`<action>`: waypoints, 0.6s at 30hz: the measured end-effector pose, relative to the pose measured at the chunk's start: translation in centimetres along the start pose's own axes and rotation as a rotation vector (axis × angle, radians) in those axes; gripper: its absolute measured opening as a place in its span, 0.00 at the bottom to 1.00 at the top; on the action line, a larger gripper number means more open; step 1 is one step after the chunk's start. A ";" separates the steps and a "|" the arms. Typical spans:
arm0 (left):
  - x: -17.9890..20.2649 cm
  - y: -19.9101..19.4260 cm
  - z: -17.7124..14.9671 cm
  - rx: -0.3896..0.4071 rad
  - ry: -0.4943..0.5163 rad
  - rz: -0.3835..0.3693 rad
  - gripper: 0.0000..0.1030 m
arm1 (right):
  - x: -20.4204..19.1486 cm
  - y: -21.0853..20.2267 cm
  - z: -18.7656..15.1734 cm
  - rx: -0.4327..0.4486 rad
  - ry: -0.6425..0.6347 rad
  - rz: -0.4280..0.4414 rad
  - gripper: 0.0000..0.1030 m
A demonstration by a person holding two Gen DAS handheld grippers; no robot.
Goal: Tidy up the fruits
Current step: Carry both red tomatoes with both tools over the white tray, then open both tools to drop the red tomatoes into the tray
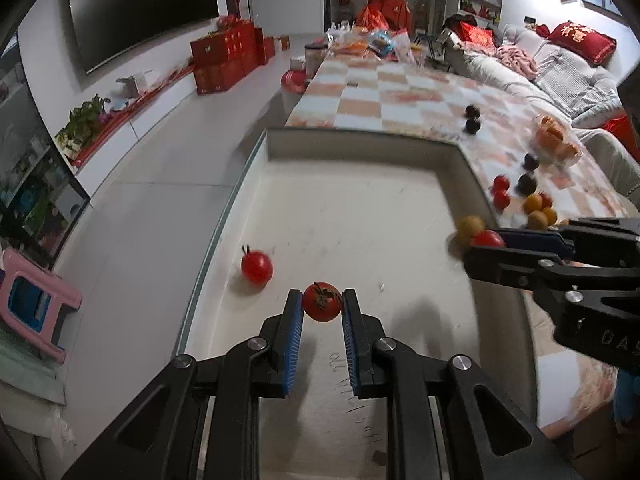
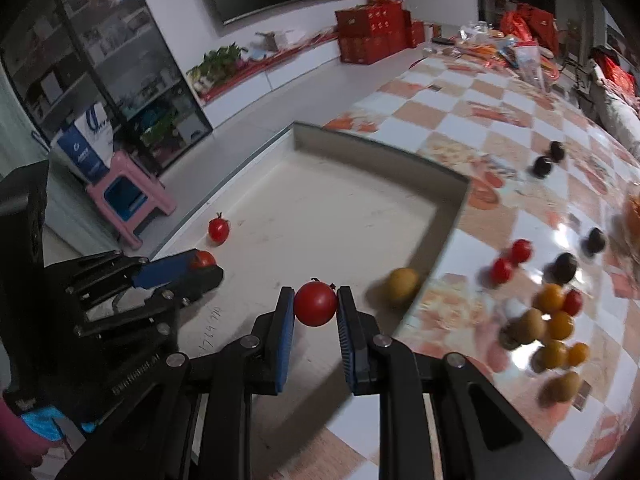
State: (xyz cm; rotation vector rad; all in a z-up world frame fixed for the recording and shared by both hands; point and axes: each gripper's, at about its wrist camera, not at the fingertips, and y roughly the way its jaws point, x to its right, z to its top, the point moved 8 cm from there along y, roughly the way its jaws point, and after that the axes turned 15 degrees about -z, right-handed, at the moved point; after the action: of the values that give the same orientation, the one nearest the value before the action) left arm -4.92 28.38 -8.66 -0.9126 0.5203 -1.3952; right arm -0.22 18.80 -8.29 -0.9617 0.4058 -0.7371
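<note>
My left gripper (image 1: 322, 304) is shut on a red tomato (image 1: 321, 301) with a dried stem, held above the white tray (image 1: 360, 140). My right gripper (image 2: 316, 302) is shut on another red tomato (image 2: 316, 304) over the tray's right side; it also shows in the left wrist view (image 1: 486, 244). A loose red tomato (image 1: 257, 267) lies in the tray near its left wall. A yellow fruit (image 2: 403, 282) lies in the tray by its right wall. Red, yellow and dark fruits (image 2: 552, 320) are scattered on the checkered tablecloth to the right.
The tray stands at the table's left edge, with the floor below. A pink stool (image 2: 128, 196) stands on the floor to the left. An orange-filled container (image 1: 556, 140) and clutter (image 1: 372, 40) sit farther along the table. A sofa (image 1: 560, 72) runs along the right.
</note>
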 end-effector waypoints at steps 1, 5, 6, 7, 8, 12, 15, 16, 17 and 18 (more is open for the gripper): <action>-0.1 0.2 -0.2 -0.007 0.000 0.001 0.20 | -0.3 0.3 -0.1 -0.007 -0.003 0.000 0.22; -0.2 0.6 -0.8 -0.021 0.006 -0.001 0.21 | -1.0 1.2 -0.5 -0.029 -0.016 -0.005 0.22; -0.2 0.7 -0.9 -0.024 0.008 -0.001 0.21 | -1.0 1.2 -0.6 -0.030 -0.020 -0.009 0.22; -0.2 0.8 -1.0 -0.028 0.009 -0.001 0.20 | -1.1 1.3 -0.7 -0.033 -0.025 -0.016 0.22; -0.2 0.9 -1.0 -0.029 0.009 -0.001 0.20 | -1.1 1.3 -0.8 -0.035 -0.028 -0.020 0.22; -0.3 1.1 -1.1 -0.034 0.009 0.010 0.21 | -1.2 1.6 -1.0 -0.048 -0.035 -0.027 0.22; -0.4 1.3 -1.3 -0.041 0.015 0.023 0.21 | -1.5 1.8 -1.2 -0.061 -0.036 -0.019 0.24; -0.5 1.4 -1.4 -0.045 0.014 0.027 0.21 | -1.5 1.8 -1.2 -0.063 -0.037 -0.022 0.25; -0.5 1.5 -1.5 -0.049 0.012 0.027 0.21 | -1.6 1.9 -1.2 -0.064 -0.038 -0.025 0.33; -0.6 1.5 -1.5 -0.049 0.009 0.026 0.21 | -1.7 1.9 -1.2 -0.065 -0.038 -0.027 0.48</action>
State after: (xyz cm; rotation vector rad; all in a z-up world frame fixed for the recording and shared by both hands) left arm -5.28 28.46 -10.85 -0.9361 0.5733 -1.3692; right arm -1.37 19.97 -10.59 -1.0431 0.3861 -0.7328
